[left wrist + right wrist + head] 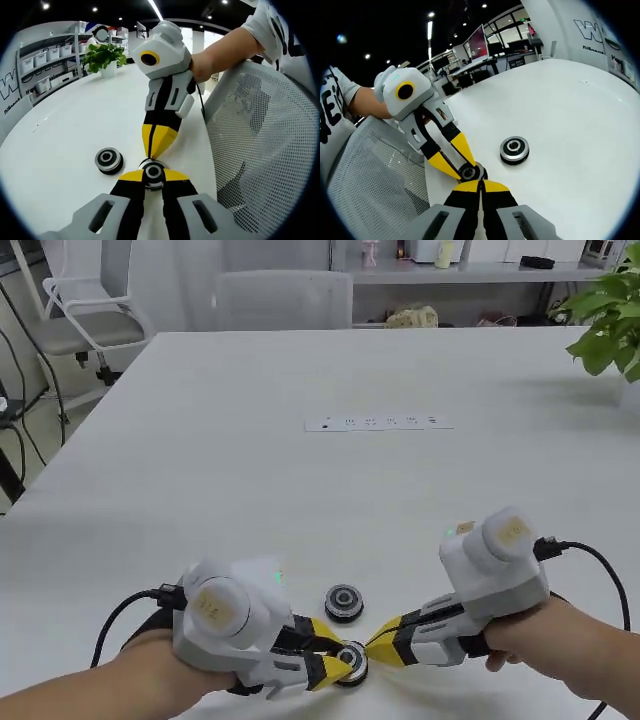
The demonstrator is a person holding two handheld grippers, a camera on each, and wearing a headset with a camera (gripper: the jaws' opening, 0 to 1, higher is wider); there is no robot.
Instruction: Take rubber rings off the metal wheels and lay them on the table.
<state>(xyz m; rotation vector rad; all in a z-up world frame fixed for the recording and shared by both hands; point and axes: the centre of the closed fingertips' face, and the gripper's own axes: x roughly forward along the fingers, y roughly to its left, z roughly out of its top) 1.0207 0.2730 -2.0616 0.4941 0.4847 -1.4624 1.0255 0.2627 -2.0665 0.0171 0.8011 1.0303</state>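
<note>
The left gripper [333, 660] is clamping a wheel [353, 661] at the table's [300, 500] near edge — the right gripper [372, 643], jaws pressed together, is touching its rim. A second wheel [343, 602] is lying just beyond.

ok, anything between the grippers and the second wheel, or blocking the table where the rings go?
Nothing visible. The left gripper has its jaws clamped on one wheel, and the right gripper meets it with shut jaws. The second wheel lies just beyond on bare table, nothing between.
</note>
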